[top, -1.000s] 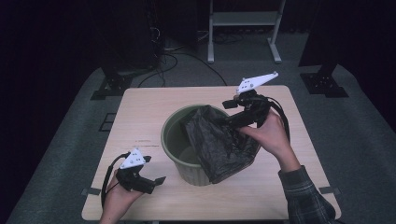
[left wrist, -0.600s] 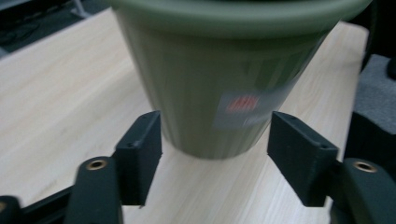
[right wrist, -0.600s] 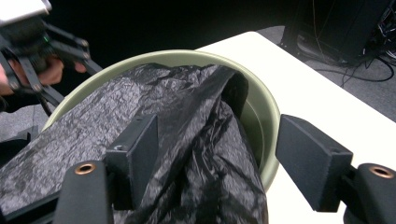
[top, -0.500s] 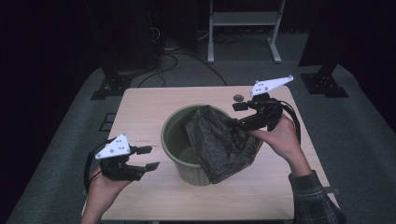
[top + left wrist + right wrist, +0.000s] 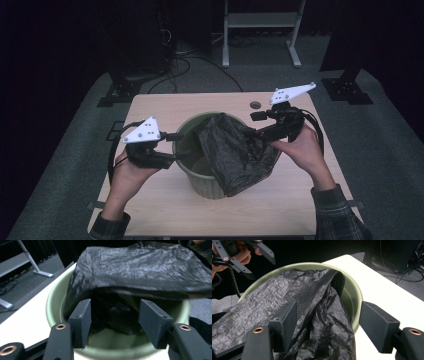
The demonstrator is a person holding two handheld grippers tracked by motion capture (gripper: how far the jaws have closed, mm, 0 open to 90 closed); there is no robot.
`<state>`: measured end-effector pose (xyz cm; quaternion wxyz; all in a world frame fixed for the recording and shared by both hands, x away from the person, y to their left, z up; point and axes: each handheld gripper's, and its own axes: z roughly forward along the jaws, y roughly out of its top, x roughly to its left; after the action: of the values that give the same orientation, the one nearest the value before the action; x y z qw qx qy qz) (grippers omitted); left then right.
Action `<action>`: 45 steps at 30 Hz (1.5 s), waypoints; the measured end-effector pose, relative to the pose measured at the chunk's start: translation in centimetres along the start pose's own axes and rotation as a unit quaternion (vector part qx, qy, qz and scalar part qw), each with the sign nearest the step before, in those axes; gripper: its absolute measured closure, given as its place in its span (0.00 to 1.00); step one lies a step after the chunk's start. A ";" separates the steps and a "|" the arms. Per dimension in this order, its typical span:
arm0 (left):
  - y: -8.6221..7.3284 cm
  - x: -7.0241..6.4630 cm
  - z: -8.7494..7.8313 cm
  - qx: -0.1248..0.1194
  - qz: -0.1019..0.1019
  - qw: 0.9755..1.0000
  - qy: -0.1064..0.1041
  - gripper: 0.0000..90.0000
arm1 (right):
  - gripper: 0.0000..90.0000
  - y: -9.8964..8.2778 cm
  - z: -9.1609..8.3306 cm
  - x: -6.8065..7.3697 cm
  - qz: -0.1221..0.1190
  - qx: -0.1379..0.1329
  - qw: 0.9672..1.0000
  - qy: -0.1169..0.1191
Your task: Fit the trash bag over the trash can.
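A pale green bin (image 5: 200, 181) stands mid-table with a crumpled black plastic bag (image 5: 235, 150) draped across its mouth and hanging over its right front rim. My left gripper (image 5: 184, 146) is open at the bin's left rim. In the left gripper view its jaws (image 5: 115, 315) straddle the near rim (image 5: 53, 307), with the bag (image 5: 140, 267) just ahead, untouched. My right gripper (image 5: 255, 125) hovers at the bin's right side, open. In the right gripper view the jaws (image 5: 328, 315) stand wide apart above the bag (image 5: 287, 297), not pinching it.
The bin sits on a light wooden table (image 5: 165, 107) with a round cable hole (image 5: 255, 105) at the back right. Behind the table are a white metal stand (image 5: 260, 20), floor cables (image 5: 190, 57) and black stand bases (image 5: 120, 92). Grey carpet surrounds the table.
My left gripper rose from the table's front left corner and came right to the bin's left rim. My right gripper drifted slightly right, and the bag spread further over the right rim.
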<state>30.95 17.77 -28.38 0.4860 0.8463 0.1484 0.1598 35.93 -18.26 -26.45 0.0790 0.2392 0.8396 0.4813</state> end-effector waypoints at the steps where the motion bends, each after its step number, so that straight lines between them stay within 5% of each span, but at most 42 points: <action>1: 0.2 0.1 0.3 0.001 0.002 1.000 0.000 0.46 | 0.32 -0.1 0.0 -0.1 0.001 0.001 1.000 -0.001; 11: 1.1 1.0 2.6 0.037 0.018 0.999 0.007 0.44 | 0.32 -2.7 -2.0 -0.8 0.020 0.002 1.000 -0.013; 24: 1.1 1.3 3.8 0.056 0.022 0.998 0.013 0.41 | 0.32 -6.8 -6.8 -1.6 0.044 -0.005 0.998 -0.038; 29: 1.3 1.4 4.1 0.064 0.025 0.998 0.015 0.40 | 0.32 -8.5 -7.2 -2.1 0.054 -0.002 0.998 -0.038; 35: 1.4 1.5 4.5 0.073 0.035 0.997 0.018 0.37 | 0.33 -9.3 -5.5 -2.1 0.052 0.015 0.998 -0.020; 41: 1.7 1.6 4.9 0.077 0.046 0.996 0.021 0.35 | 0.54 -8.8 -4.4 -1.6 0.038 0.007 0.999 0.006; 45: 1.8 1.6 5.1 0.079 0.054 0.995 0.008 0.46 | 0.78 -8.5 -4.3 -1.5 0.031 -0.003 0.999 0.026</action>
<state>34.70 13.58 -29.01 0.4076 0.8874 0.1187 0.1800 32.90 -25.82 -31.53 0.0430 0.2518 0.8322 0.4922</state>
